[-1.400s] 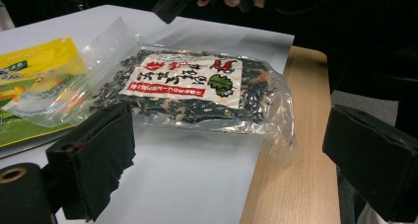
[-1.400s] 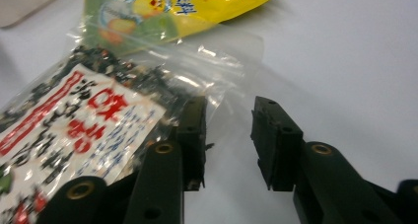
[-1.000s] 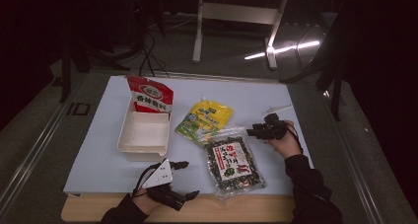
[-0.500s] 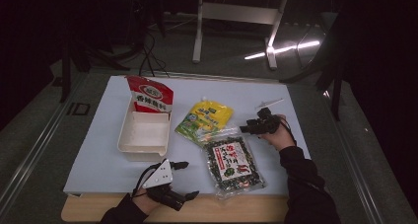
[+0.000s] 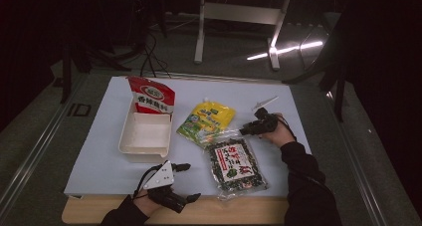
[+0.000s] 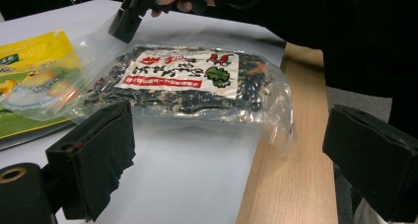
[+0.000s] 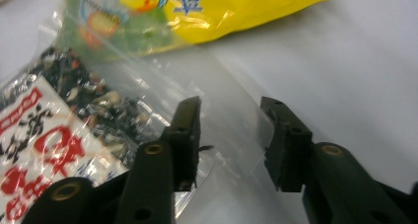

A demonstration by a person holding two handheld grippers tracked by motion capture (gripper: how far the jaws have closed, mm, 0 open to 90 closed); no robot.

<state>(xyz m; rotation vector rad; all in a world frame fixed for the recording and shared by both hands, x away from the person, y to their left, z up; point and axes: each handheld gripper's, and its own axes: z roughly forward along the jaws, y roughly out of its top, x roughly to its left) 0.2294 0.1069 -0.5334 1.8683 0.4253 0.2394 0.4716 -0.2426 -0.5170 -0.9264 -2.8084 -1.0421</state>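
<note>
A dark seaweed snack bag (image 5: 234, 164) with a red and white label lies flat near the table's front edge. Its clear top flap (image 7: 231, 110) lies between the jaws of my right gripper (image 5: 251, 129) (image 7: 231, 135). Those jaws have just been closing, and a gap still shows on both sides of the thin plastic. My left gripper (image 5: 188, 182) (image 6: 236, 160) rests at the front edge, left of the bag, jaws wide open and holding nothing. In the left gripper view the bag (image 6: 182, 81) lies ahead, with the right gripper (image 6: 130, 14) at its far corner.
A yellow snack bag (image 5: 206, 121) (image 7: 197, 12) lies just beyond the seaweed bag, overlapping its flap. A white tray (image 5: 127, 146) sits to the left, a red bag (image 5: 152, 96) propped at its far end. A small white strip (image 5: 263, 102) lies behind the right hand.
My right gripper has moved left and a little down to the seaweed bag's top flap, with its jaws narrower. The left gripper has stayed put.
</note>
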